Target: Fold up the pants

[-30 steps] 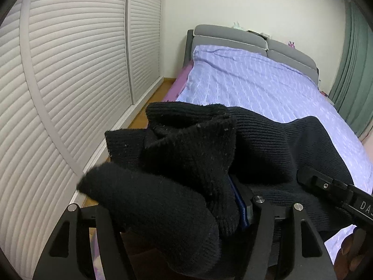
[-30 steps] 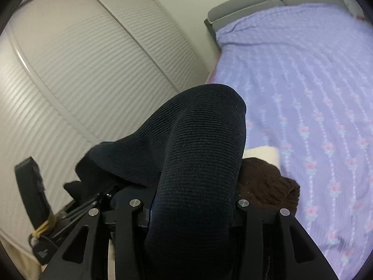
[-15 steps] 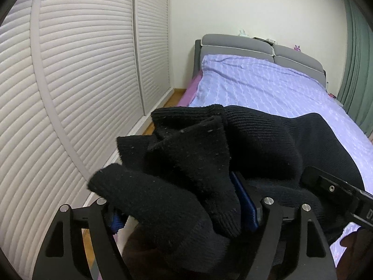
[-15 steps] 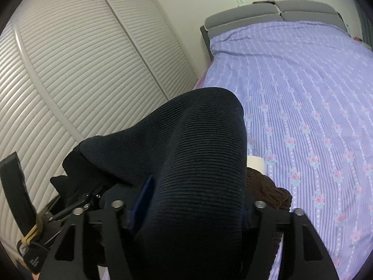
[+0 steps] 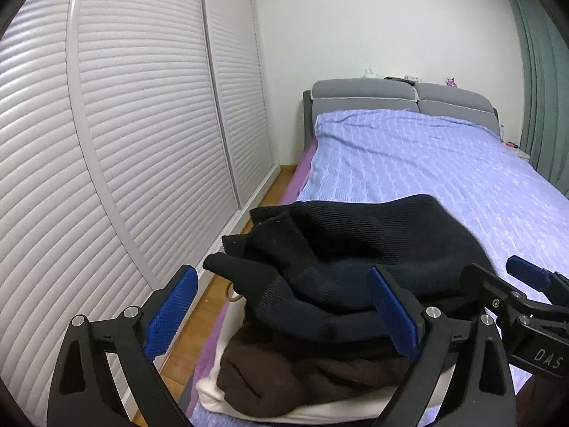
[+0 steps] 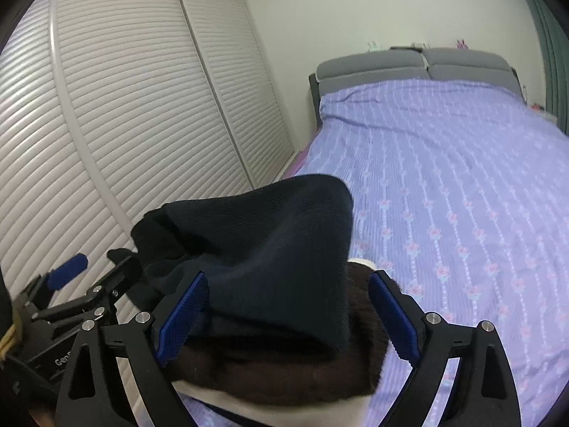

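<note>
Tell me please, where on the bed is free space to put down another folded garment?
The purple bedspread is bare from the folded stack up to the grey headboard. The crowded part is the near left corner, where both grippers, left gripper and right gripper, flank the stack, jaws opening.

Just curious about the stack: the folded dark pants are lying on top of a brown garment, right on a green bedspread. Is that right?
Not quite. The bedspread is lilac-purple with a small flower pattern, not green; the right wrist view shows it clearly. The rest holds: the folded dark pants lie on top of a brown garment.
</note>
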Demonstrator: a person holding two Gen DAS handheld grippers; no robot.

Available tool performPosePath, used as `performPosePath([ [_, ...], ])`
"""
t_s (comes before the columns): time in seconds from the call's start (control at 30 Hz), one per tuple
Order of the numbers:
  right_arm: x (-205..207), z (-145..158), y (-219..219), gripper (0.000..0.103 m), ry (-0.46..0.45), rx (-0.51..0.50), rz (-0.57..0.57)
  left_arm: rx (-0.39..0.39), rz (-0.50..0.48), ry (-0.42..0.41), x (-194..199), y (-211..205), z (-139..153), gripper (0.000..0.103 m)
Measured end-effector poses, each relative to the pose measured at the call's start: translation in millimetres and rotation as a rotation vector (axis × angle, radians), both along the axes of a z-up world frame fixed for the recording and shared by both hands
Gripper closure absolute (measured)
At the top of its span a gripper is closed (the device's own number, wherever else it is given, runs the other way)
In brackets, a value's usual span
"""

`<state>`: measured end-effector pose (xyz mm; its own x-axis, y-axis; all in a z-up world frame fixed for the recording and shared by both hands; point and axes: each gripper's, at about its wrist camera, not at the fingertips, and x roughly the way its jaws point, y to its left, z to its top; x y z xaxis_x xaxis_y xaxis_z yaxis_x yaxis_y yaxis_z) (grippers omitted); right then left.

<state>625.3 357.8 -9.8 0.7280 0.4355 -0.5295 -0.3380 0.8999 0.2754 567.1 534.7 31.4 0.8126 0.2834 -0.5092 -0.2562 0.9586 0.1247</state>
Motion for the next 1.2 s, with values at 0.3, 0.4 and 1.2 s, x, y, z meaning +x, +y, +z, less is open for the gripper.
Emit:
performPosePath([
  [0.3,-41,29,-65,0.011,-0.104,-0.028,-0.088,0.024,-0.048,-0.075,-41,-72,29,0.006],
  [0.4,-54,40,-98,0.011,-0.147,-0.047,-0.123,0.015,-0.073,-0.099,-55,-107,33,0.006],
  [1.2,-292,67,-441,0.004,-0.341,-0.182,-0.439,-0.038,-0.274,-0.247,-259,-451,25,0.0],
])
